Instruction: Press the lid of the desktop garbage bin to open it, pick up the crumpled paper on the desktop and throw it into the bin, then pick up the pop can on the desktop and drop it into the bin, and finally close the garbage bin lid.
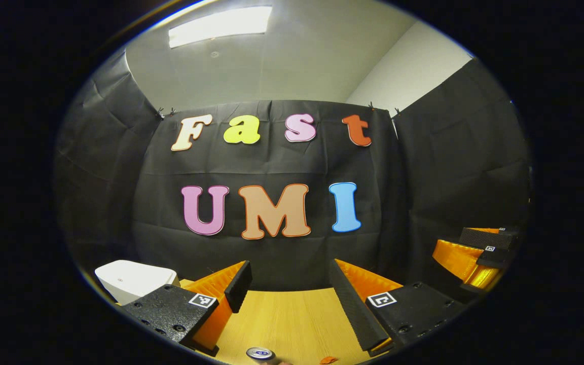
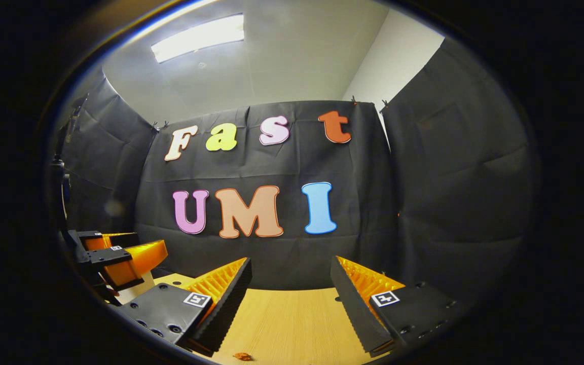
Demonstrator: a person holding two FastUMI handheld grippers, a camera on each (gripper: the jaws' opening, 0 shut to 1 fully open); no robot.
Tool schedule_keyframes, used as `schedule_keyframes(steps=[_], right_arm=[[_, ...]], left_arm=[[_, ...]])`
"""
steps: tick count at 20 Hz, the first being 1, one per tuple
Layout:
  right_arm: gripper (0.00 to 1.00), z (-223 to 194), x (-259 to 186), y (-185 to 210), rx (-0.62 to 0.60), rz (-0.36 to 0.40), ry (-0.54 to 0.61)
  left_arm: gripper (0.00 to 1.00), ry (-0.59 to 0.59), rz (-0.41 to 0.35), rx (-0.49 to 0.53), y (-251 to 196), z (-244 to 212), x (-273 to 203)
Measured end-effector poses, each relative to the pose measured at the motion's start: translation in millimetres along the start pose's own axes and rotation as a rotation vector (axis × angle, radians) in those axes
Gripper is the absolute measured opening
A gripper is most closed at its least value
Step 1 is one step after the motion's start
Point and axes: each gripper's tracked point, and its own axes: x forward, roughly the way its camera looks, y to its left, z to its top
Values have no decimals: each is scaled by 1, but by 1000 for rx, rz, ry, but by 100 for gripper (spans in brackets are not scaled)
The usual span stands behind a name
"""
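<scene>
A white garbage bin stands at the far left of the wooden desktop, close to the black cloth wall at the back. In the left gripper view its smooth, rounded lid lies flat on top, shut, with a small mark near the middle. There is one bin. In the right gripper view a pale sliver of it shows behind the other gripper.

One pop can stands upright at the near edge of the desktop, seen from above in the left gripper view: a silver top with a blue rim. It sits just in front of the left gripper, between the lines of its two fingers but touching neither. Whether the crumpled paper is in sight, I cannot tell.

Just right of the can lies one small orange scrap. In the right gripper view a similar small orange-brown scrap lies at the near edge.

The left gripper's two fingers are spread wide, holding nothing, above bare wood. The right gripper is likewise spread wide and empty, raised over the desktop.

Each gripper also appears in the other's view: the right one at the far right, the left one at the far left, beside the bin. Two grippers in all.
</scene>
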Motion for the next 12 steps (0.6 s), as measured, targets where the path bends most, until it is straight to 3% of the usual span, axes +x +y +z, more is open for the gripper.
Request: schedule_keyframes(steps=[12], right_arm=[[98,-4,3,2,-1,6,12]], left_arm=[[90,-16,1,23,5,6,4]])
